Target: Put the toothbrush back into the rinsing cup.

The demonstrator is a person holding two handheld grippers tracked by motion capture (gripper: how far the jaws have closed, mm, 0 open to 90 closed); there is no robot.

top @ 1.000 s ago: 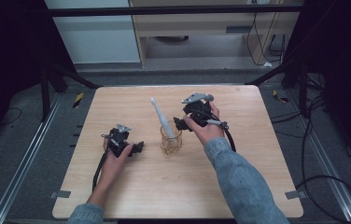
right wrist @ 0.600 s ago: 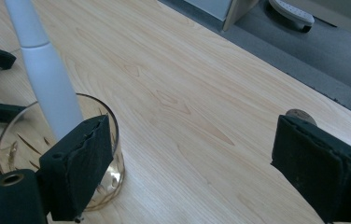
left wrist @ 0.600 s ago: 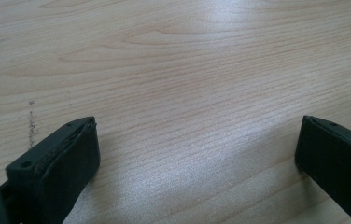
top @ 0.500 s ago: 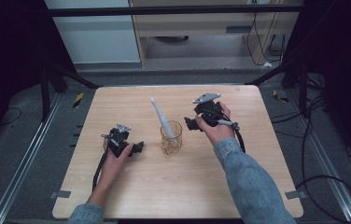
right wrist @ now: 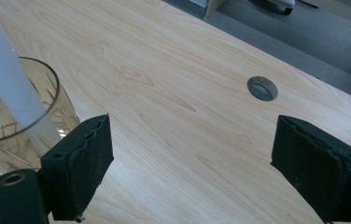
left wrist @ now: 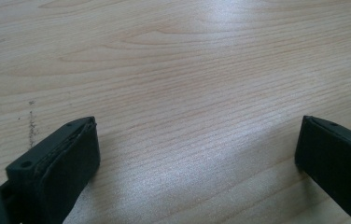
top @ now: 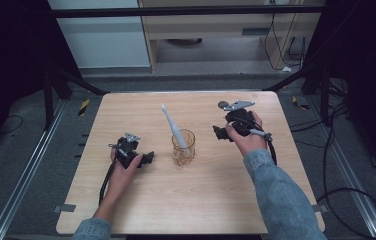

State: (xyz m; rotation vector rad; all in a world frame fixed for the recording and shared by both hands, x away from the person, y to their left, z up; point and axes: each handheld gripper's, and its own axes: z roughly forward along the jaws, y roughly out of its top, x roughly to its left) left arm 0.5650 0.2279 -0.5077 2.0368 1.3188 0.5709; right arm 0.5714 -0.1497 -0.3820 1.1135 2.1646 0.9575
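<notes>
Glass [top: 183, 147]: mid-table, white toothbrush [top: 173, 127] leaned inside.
Left gripper [top: 146, 159]: jaws spread wide, nothing held.
Right gripper [top: 219, 133]: jaws wide, nothing gripped, right of glass.

Left gripper [top: 148, 159]: black, black cable trailing, small grey plate on top. Right gripper [top: 218, 133]: black, grey three-cornered plate on top, black cable. Jaws: matte black padded blocks with screw holes. Right sleeve [top: 281, 192]: blue denim.

Grey floor [top: 36, 165], pale cabinet [top: 103, 42] behind
</notes>
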